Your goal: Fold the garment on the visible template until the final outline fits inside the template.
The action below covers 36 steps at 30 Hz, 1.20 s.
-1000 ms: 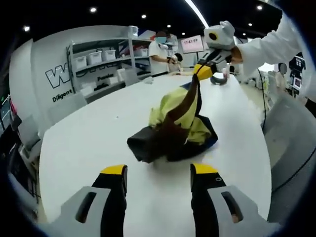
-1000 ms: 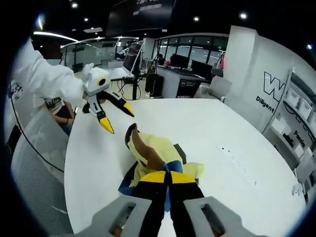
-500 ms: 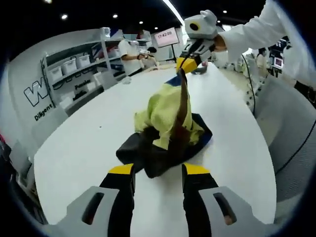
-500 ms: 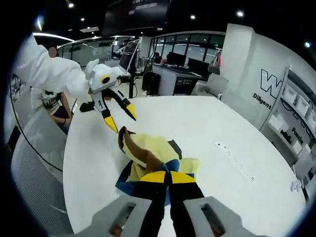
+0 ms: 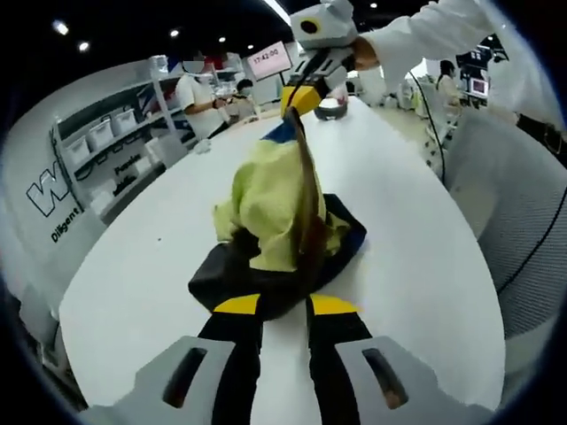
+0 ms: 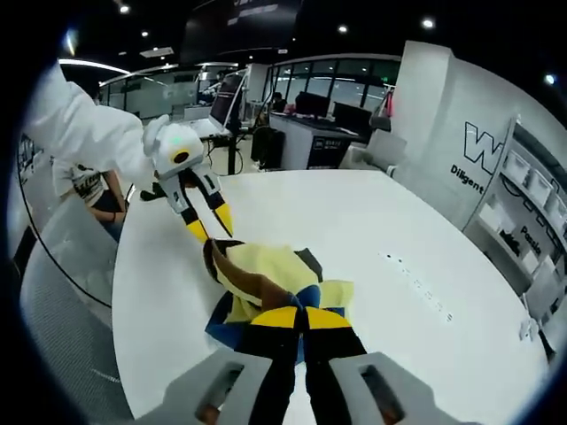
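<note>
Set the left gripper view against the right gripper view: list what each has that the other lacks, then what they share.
Left gripper view alone: the right tongs holding the garment's raised end, a wall monitor behind them, and a person in a white shirt by the shelves.

Right gripper view alone: the left tongs reaching toward the garment's brown edge, and desks with computer monitors behind.

Shared: the yellow, brown and dark blue garment bunched on the white table, and storage shelves with bins.
</note>
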Tool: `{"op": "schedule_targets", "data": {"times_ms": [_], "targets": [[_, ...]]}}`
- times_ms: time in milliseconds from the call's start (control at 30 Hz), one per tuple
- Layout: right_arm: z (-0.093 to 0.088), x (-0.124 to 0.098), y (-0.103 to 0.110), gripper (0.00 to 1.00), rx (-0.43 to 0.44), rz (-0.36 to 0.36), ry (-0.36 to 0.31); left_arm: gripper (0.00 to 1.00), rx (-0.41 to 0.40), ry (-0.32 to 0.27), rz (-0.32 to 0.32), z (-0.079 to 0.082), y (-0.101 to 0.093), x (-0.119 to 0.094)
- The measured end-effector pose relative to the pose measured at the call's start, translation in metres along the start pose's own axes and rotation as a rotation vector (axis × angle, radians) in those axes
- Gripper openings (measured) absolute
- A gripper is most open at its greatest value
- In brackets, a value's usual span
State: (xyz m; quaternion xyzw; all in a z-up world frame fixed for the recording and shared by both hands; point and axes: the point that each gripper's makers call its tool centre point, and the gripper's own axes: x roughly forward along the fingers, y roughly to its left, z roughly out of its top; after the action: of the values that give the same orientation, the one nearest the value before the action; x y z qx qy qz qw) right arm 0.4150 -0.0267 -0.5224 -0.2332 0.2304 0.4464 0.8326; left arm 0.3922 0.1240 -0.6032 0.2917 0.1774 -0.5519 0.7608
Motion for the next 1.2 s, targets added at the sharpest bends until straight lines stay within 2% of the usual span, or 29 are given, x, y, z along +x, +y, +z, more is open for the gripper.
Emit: {"op": "schedule_targets", "data": {"times_ms": [200, 367, 467, 533, 600, 733, 800, 867, 900, 967, 1067, 1100, 1200], "targets": [[0.002, 0.000, 0.000, 0.00, -0.004, 0.001, 0.000, 0.19, 0.106, 0.039, -0.047, -0.002, -0.013, 0.012], [0.002, 0.001, 0.000, 0.00, -0.006, 0.002, 0.001, 0.17, 0.192, 0.086, -0.041, -0.006, -0.010, 0.019], [0.002, 0.000, -0.001, 0.00, -0.004, 0.000, 0.000, 0.14, 0.234, 0.131, -0.039, -0.013, -0.005, 0.020], [0.002, -0.001, -0.003, 0.00, -0.001, -0.001, -0.001, 0.10, 0.229, 0.130, -0.044, -0.013, -0.006, 0.020], [0.001, -0.001, -0.003, 0.00, 0.002, -0.003, -0.001, 0.01, 0.234, 0.134, -0.031, -0.011, -0.003, 0.018], [-0.002, -0.001, -0.004, 0.00, 0.008, -0.006, 0.005, 0.00, 0.166, 0.115, -0.018, -0.007, 0.002, 0.015], [-0.006, -0.002, -0.005, 0.00, 0.015, -0.011, 0.012, 0.00, 0.090, 0.096, -0.013, -0.005, 0.004, 0.012], [-0.009, -0.003, -0.006, 0.00, 0.020, -0.015, 0.017, 0.00, 0.066, 0.089, -0.004, -0.003, 0.007, 0.008], [-0.012, -0.004, -0.007, 0.00, 0.023, -0.017, 0.022, 0.00, 0.027, 0.079, -0.004, -0.001, 0.008, 0.006], [-0.014, -0.005, -0.008, 0.00, 0.026, -0.020, 0.025, 0.00, 0.014, 0.068, 0.001, 0.001, 0.010, 0.004], [-0.019, -0.007, -0.011, 0.00, 0.037, -0.028, 0.034, 0.00, -0.077, 0.051, 0.001, 0.003, 0.013, -0.001], [-0.021, -0.007, -0.011, 0.00, 0.042, -0.029, 0.039, 0.00, -0.065, 0.047, 0.011, 0.004, 0.016, -0.003], [-0.025, -0.006, -0.011, 0.00, 0.047, -0.028, 0.048, 0.00, -0.098, 0.044, 0.021, 0.007, 0.020, -0.007]]}}
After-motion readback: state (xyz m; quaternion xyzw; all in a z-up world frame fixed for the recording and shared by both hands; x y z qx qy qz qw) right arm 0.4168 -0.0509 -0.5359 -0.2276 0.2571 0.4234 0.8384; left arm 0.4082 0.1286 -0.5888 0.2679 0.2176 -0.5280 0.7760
